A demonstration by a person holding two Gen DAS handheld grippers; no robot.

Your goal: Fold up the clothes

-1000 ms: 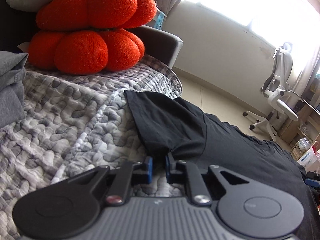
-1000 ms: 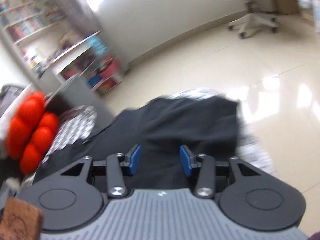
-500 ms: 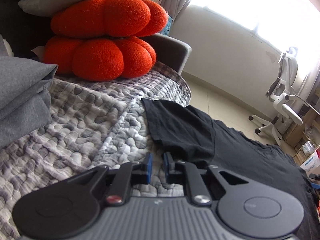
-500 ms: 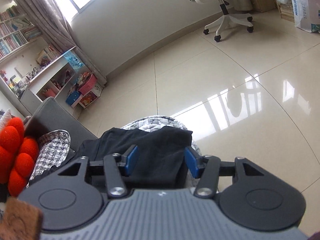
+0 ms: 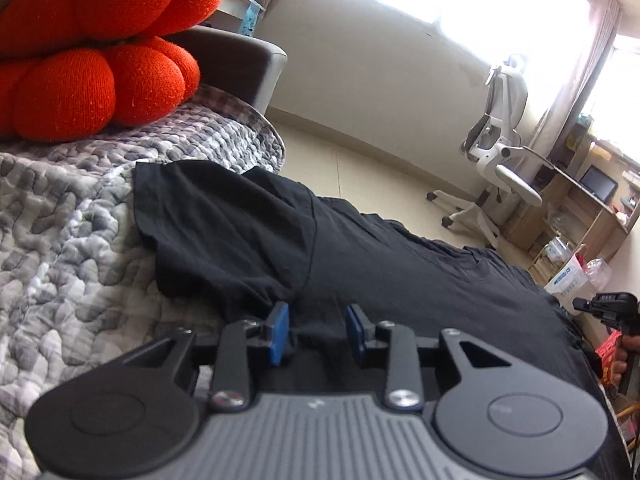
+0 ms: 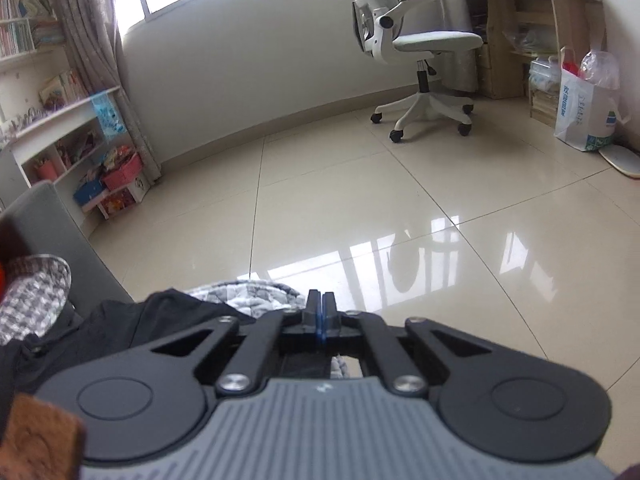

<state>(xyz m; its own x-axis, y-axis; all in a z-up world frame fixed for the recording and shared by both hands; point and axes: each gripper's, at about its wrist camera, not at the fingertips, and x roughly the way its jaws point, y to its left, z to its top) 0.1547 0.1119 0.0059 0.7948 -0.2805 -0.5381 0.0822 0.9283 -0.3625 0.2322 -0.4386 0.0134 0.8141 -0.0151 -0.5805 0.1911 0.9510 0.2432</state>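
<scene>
A black shirt [image 5: 248,232] is lying spread across the grey quilt [image 5: 72,240], one sleeve reaching toward the orange cushions [image 5: 92,60] and the body running off to the right. The left gripper [image 5: 316,332] is hovering low over the shirt near the sleeve seam; its jaws have just been opening and are standing apart, with cloth lying under and between the blue pads [image 5: 279,332] but not pinched. The right gripper [image 6: 319,312] is sitting at the shirt's far edge, where the quilt [image 6: 256,300] is hanging over the sofa toward the tiled floor [image 6: 360,208]; its jaws have just been closing and are now clenched tight, pad against pad, and whether any cloth is caught between them cannot be told. In its view the shirt [image 6: 120,328] is bunching to the left. A white chair [image 6: 416,64] is standing well apart on the floor.
</scene>
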